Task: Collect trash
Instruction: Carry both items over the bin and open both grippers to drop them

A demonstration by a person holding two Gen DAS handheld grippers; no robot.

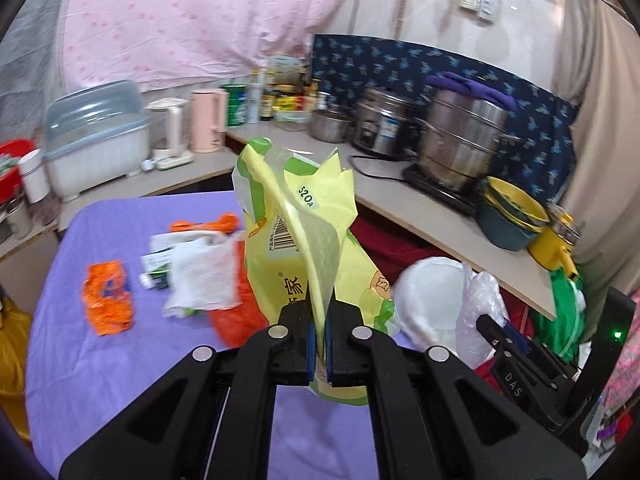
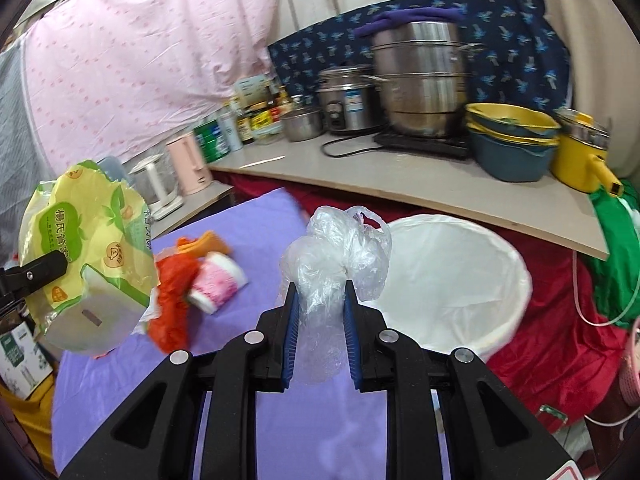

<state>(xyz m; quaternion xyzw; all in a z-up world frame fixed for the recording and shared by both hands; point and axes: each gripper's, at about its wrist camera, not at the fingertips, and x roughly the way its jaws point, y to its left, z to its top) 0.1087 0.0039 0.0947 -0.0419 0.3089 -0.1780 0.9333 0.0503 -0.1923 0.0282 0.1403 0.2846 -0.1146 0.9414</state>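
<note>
My left gripper (image 1: 319,322) is shut on a yellow-green snack bag (image 1: 308,236), held up above the purple table (image 1: 100,380). From the right wrist view the same bag (image 2: 90,256) hangs at the left. My right gripper (image 2: 320,306) is shut on a crumpled clear plastic bag (image 2: 336,260), also lifted off the table; the left wrist view shows it (image 1: 478,312) at the right. A white-lined trash bin (image 2: 460,280) stands just right of the table, beyond the clear bag. Orange wrappers (image 1: 107,300), white paper (image 1: 202,276) and a pink-and-white cup (image 2: 218,282) still lie on the cloth.
A counter (image 2: 400,184) runs behind, carrying steel pots (image 2: 420,80), stacked yellow and blue bowls (image 2: 512,140), a pink kettle (image 1: 208,120) and bottles. Red cloth (image 2: 540,344) covers the floor area around the bin. A green bag (image 2: 616,256) sits at the right.
</note>
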